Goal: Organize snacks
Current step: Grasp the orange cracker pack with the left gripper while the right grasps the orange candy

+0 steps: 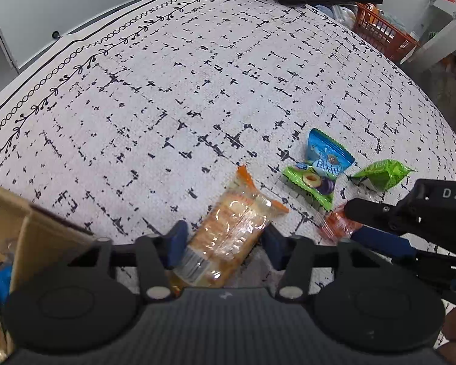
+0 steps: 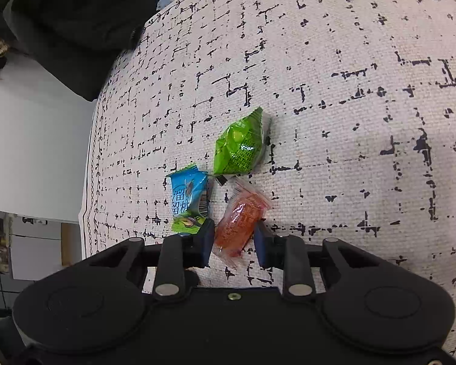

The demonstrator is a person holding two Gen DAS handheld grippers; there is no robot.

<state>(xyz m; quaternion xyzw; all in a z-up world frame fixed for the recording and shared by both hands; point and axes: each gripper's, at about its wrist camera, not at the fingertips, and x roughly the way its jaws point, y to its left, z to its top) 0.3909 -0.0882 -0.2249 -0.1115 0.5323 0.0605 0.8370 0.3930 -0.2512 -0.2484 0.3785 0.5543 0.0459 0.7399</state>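
The left gripper (image 1: 223, 248) clamps the cracker pack (image 1: 228, 228) and the right gripper (image 2: 233, 240) pinches the orange candy (image 2: 238, 222), both low on the counter (image 1: 167, 91); slippery wrappers could slide from the fingers.

Left claw (image 1: 225, 245) and right claw (image 2: 232, 240) angle downward, each clamped on a packet.
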